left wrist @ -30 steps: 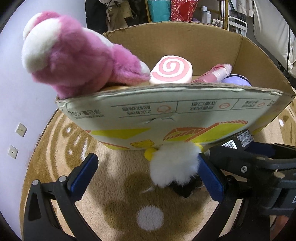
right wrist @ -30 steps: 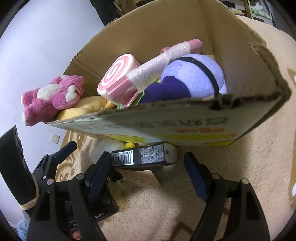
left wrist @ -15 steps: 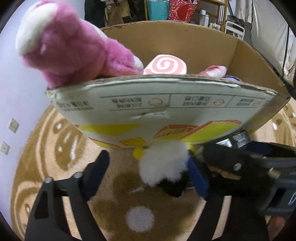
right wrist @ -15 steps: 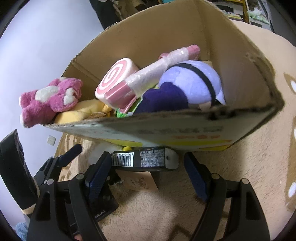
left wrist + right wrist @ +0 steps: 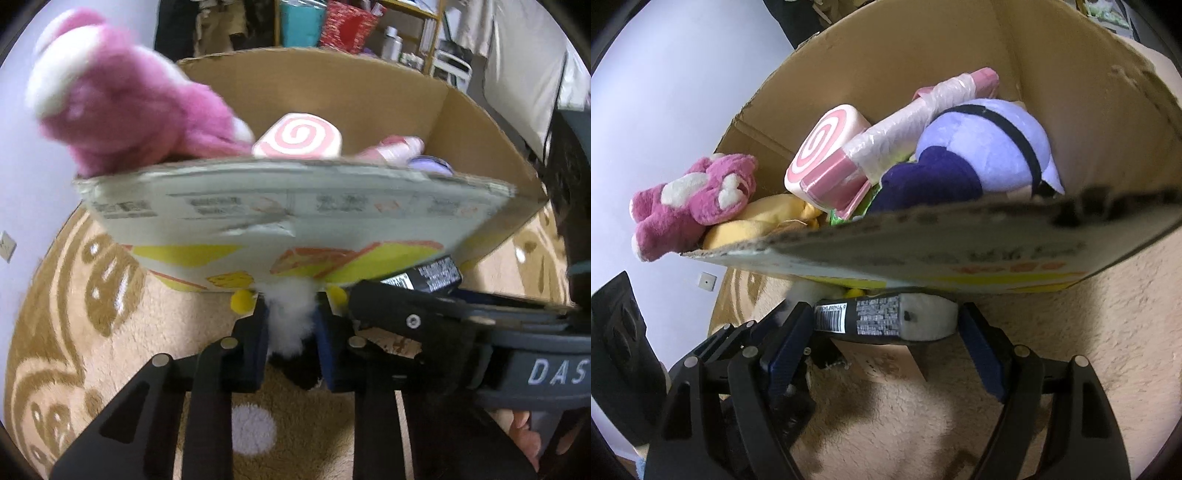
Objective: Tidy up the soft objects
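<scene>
Cardboard box (image 5: 1071, 122), open-topped, standing on a beige patterned rug (image 5: 92, 295). Contents: pink plush bear (image 5: 694, 199) draped over the left corner; pink spiral cushion (image 5: 827, 155); wrapped pink roll (image 5: 923, 107); purple plush (image 5: 982, 147); yellow plush (image 5: 764, 218).

Left gripper (image 5: 290, 332): jaws clamped on a white fluffy toy (image 5: 291, 317) just below the box's near wall.

Right gripper (image 5: 886, 332): jaws apart, flanking a black barcoded tag (image 5: 860, 317) with a white end; contact cannot be told.
</scene>
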A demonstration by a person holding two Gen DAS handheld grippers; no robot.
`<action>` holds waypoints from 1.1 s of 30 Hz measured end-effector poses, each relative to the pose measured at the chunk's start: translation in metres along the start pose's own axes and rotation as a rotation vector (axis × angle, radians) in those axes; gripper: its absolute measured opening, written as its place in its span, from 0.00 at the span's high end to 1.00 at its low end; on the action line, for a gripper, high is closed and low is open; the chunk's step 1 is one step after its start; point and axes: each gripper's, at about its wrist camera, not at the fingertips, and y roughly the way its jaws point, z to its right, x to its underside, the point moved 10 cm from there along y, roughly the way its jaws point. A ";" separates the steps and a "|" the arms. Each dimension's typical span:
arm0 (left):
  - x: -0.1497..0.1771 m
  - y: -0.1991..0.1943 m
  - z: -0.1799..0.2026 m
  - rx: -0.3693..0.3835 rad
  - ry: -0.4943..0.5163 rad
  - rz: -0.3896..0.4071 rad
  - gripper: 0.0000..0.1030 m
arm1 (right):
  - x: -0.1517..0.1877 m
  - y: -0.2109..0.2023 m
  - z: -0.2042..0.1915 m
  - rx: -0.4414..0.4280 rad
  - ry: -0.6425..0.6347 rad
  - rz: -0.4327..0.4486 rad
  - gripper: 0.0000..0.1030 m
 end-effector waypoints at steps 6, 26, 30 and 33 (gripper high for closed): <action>-0.003 -0.010 -0.018 -0.013 -0.049 0.015 0.94 | -0.001 -0.011 0.002 0.022 -0.017 0.028 0.23; -0.008 -0.056 -0.026 0.021 -0.034 0.067 0.98 | -0.008 -0.033 0.008 0.039 -0.004 0.063 0.23; -0.011 -0.065 -0.026 0.017 -0.029 0.091 1.00 | -0.006 -0.035 0.002 0.033 -0.011 0.067 0.23; -0.011 -0.068 -0.025 0.013 -0.019 0.093 1.00 | -0.006 -0.039 0.002 0.028 -0.011 0.072 0.23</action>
